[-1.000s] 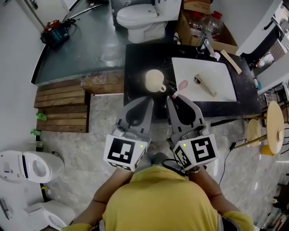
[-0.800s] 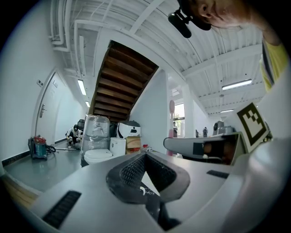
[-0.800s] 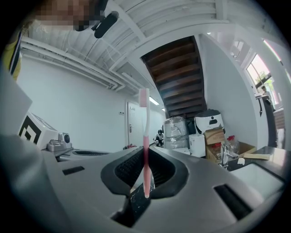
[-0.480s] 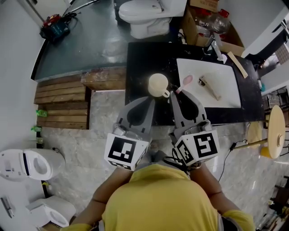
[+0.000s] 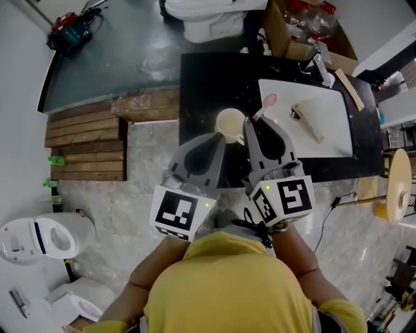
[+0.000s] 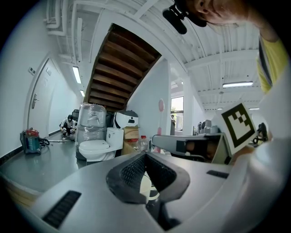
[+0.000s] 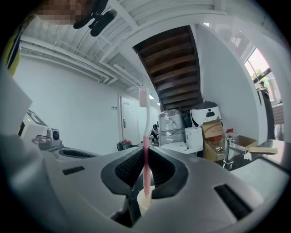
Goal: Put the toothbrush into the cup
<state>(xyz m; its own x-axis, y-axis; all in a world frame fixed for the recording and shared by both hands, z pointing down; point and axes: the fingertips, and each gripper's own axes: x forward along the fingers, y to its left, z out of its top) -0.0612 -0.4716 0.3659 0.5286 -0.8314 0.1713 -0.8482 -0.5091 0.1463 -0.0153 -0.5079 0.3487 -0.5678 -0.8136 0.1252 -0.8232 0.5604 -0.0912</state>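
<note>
A cream cup [image 5: 229, 122] with a handle stands on the black counter [image 5: 201, 84], left of the sink. My right gripper [image 5: 249, 125] is shut on a pink toothbrush [image 5: 265, 106], and its tips are at the cup's right rim. In the right gripper view the toothbrush [image 7: 145, 136] stands upright between the jaws of the right gripper [image 7: 145, 157], with the cup [image 7: 144, 201] just below them. My left gripper [image 5: 219, 139] is shut on nothing at the cup's near side. In the left gripper view the cup [image 6: 146, 186] shows behind the left gripper [image 6: 145, 157].
A white sink [image 5: 328, 104] with a tap [image 5: 320, 65] lies right of the cup, and a small tube-like object [image 5: 305, 121] lies in it. A toilet [image 5: 208, 16] and a cardboard box [image 5: 292, 26] stand behind the counter. Wooden steps [image 5: 84, 146] are at the left.
Both grippers have moved forward to the cup. The toothbrush, earlier short of the cup on its right, now stands at its rim.
</note>
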